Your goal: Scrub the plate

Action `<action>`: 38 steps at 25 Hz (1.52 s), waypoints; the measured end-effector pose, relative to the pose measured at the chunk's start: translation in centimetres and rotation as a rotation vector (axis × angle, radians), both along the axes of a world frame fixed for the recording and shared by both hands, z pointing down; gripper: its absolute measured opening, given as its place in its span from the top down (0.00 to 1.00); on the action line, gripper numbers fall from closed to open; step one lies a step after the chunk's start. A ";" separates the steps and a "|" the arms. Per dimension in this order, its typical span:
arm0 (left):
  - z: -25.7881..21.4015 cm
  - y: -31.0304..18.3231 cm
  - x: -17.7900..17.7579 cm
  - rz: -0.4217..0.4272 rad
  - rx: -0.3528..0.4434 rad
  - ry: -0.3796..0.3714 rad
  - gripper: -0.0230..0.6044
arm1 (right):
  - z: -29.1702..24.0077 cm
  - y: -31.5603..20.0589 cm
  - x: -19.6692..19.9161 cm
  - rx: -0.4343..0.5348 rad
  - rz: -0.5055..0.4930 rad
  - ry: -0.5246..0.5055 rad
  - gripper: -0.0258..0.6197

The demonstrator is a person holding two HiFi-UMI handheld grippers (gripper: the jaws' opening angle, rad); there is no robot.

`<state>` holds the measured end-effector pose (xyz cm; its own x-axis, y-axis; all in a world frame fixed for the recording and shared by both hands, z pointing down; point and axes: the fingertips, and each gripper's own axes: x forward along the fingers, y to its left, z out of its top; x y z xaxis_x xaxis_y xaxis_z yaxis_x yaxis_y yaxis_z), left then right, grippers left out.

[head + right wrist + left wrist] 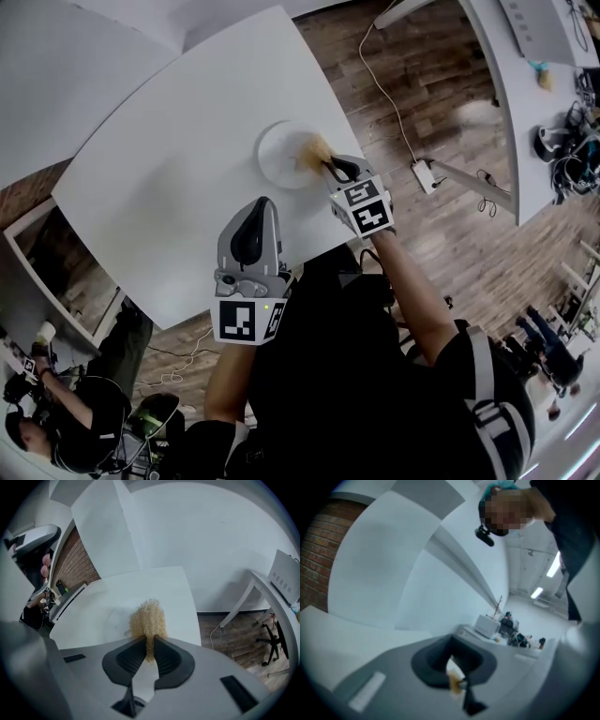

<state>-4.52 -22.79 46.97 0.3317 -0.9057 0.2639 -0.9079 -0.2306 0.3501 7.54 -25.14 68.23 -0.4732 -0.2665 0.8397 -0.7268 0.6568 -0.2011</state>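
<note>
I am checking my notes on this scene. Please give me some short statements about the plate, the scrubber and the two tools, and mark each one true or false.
1. The right tool is shut on the scrubber. True.
2. The plate lies on the floor. False: it lies on the white table.
3. The left tool touches the plate. False: it is apart from the plate, nearer to the person.
4. The scrubber is over the plate. True.

Scrubber (315, 150) over plate (275, 161) on table (159, 178)
</note>
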 end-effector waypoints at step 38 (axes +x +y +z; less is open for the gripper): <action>-0.7 1.4 -6.1 -0.177 -0.003 0.011 0.96 | 0.0 -4.2 -8.8 0.037 -0.172 0.032 0.89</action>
<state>-10.65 -21.39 46.22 0.1704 -0.9494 0.2639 -0.9304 -0.0668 0.3605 -1.21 -29.36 68.22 -0.4877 -0.2151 0.8461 -0.6087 0.7786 -0.1529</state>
